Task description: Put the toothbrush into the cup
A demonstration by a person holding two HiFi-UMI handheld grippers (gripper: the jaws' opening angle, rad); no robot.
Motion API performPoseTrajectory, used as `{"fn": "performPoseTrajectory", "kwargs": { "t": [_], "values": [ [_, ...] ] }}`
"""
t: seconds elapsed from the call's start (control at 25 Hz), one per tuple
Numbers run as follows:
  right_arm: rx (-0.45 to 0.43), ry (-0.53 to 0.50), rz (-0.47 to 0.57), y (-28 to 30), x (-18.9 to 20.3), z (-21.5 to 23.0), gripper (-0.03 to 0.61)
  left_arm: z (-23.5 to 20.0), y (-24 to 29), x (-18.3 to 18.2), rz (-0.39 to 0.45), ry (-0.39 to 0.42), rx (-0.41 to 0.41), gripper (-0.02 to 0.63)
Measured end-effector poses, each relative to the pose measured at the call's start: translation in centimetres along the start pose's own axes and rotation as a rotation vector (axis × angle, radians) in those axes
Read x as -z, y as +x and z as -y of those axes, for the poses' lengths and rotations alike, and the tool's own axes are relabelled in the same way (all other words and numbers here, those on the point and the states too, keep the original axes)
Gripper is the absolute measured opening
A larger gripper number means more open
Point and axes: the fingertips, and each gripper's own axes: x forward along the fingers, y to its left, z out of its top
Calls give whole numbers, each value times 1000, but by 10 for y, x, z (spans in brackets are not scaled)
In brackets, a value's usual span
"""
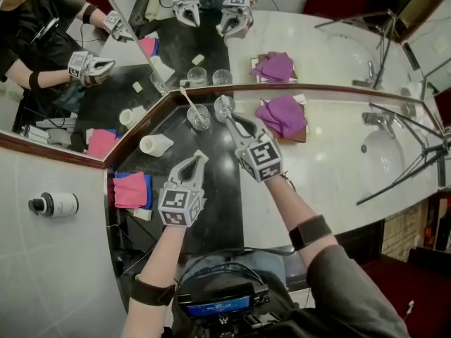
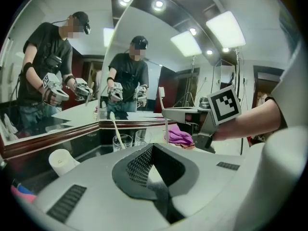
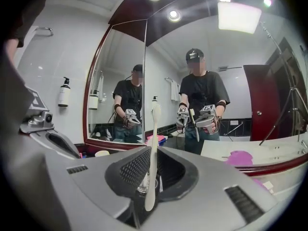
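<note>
Cream-white toothbrush (image 3: 153,153) is standing pretty much upright, pinched in the right gripper (image 1: 231,120) right over a clear glass cup (image 1: 220,104) on the dark worktop (image 1: 211,182). A second cup (image 1: 199,118) just beside it has another toothbrush (image 1: 189,100) leaning inside.

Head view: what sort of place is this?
Probably a bathroom: a sink with a tap set in a pale counter, big corner mirrors above it, and a pump bottle on the tiled wall.
</note>
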Motion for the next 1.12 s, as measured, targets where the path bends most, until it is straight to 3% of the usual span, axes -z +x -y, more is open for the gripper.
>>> {"fn": "performPoseTrajectory", "kwargs": {
  "t": [0.56, 1.12],
  "values": [
    [66, -29, 15, 79, 12, 35, 63, -34, 66, -6, 25, 4, 32, -3],
    [77, -41, -12, 103, 26, 44, 63, -46, 80, 5, 16, -19, 29, -3]
  ]
}}
